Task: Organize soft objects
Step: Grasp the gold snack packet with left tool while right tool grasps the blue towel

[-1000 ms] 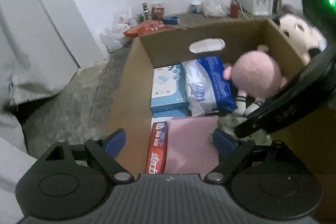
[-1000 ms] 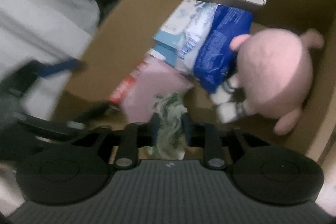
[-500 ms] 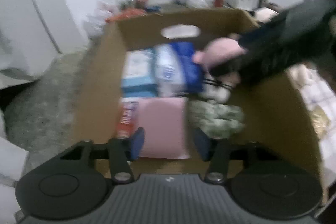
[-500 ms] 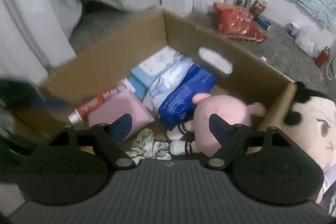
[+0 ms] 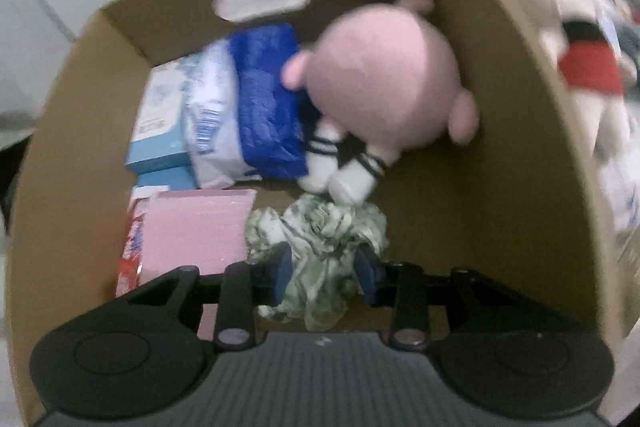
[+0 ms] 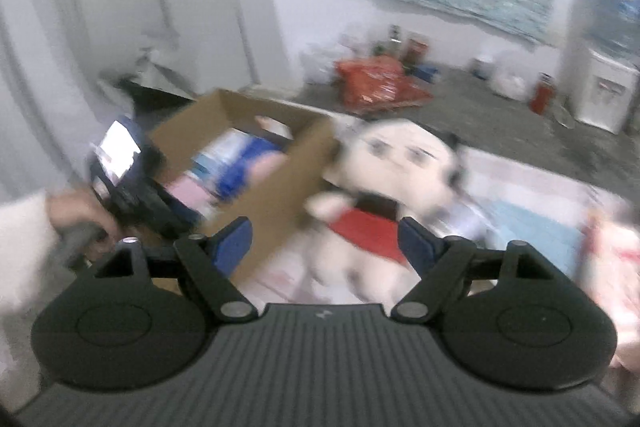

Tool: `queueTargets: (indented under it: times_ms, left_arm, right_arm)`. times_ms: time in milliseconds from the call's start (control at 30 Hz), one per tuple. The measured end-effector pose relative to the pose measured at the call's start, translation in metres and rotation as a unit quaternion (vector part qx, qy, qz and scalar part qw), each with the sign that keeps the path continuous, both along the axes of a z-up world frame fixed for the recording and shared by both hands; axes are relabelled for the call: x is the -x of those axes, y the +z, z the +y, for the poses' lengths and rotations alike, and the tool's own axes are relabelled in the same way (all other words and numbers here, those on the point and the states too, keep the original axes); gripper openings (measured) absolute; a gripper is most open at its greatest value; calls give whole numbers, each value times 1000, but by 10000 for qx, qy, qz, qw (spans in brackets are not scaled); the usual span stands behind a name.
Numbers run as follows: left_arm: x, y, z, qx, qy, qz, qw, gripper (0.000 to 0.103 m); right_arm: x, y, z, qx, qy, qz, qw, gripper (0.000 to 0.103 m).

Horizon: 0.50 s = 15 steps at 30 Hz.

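In the left wrist view my left gripper [image 5: 324,277] is low inside the cardboard box [image 5: 520,155], its blue pads closed around a crumpled green-and-white cloth [image 5: 320,239] on the box floor. A pink plush doll [image 5: 380,87] lies beyond it against the right wall. In the right wrist view my right gripper [image 6: 326,243] is open and empty, outside the box [image 6: 272,183], facing a white plush doll with a red skirt [image 6: 384,187] lying beside the box. This doll also shows in the left wrist view [image 5: 560,27].
The box also holds a blue-and-white pack [image 5: 248,107], light blue boxes [image 5: 160,123], a pink pad [image 5: 192,227] and a red tube [image 5: 130,255]. Outside, a red bag [image 6: 376,83], bottles and a water dispenser [image 6: 600,75] stand by the wall. A printed mat [image 6: 532,211] lies under the doll.
My right gripper let go of the green cloth, opened and pulled back out of the box toward the white doll. My left gripper dropped into the box and closed around the cloth.
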<state>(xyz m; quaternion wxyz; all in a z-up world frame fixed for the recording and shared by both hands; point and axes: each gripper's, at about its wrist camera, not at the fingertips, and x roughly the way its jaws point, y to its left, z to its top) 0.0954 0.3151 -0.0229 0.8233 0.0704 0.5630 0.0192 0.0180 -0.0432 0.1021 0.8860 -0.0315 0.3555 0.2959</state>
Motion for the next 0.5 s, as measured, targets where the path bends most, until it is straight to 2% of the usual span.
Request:
queueTargets:
  times_ms: [33, 67, 100, 133, 167, 200, 233, 267, 333, 400, 500]
  left_arm:
    - [8, 12, -5, -110, 33, -193, 9997, 56]
    - [16, 26, -12, -289, -18, -412, 9987, 63]
    - [28, 41, -24, -518, -169, -729, 9958, 64]
    - [41, 55, -37, -753, -352, -1032, 9912, 73]
    - [54, 68, -52, -880, -668, -1263, 9858, 72]
    - [66, 79, -69, -856, -1038, -1401, 9810, 73]
    - [73, 84, -85, -1046, -1270, -1480, 9752, 82]
    - [82, 88, -103, -1103, -1587, -1527, 9692, 88]
    - [94, 89, -138, -889, -2264, -1568, 9572, 88]
    - [101, 82, -167, -830, -2715, -1487, 9472, 91]
    - [101, 48, -202, -523, -3447, -906, 9328, 93]
  right_arm:
    - [6, -6, -17, 78, -33, 14, 10000, 80]
    - [11, -11, -31, 151, -27, 23, 9999, 80]
    - [15, -17, -42, 222, -30, 9, 9997, 80]
    - [18, -23, -55, 332, -89, -41, 9994, 80]
    - [19, -30, -66, 439, -191, -87, 9988, 80]
    - [19, -36, -75, 511, -284, -121, 9982, 80]
    - [17, -46, -84, 615, -403, -136, 9972, 80]
    - [16, -55, -91, 706, -492, -131, 9962, 80]
    - [10, -73, -102, 753, -598, -96, 9953, 81]
    - [6, -85, -109, 695, -653, -57, 9954, 81]
    - [-9, -99, -110, 714, -675, -189, 9950, 81]
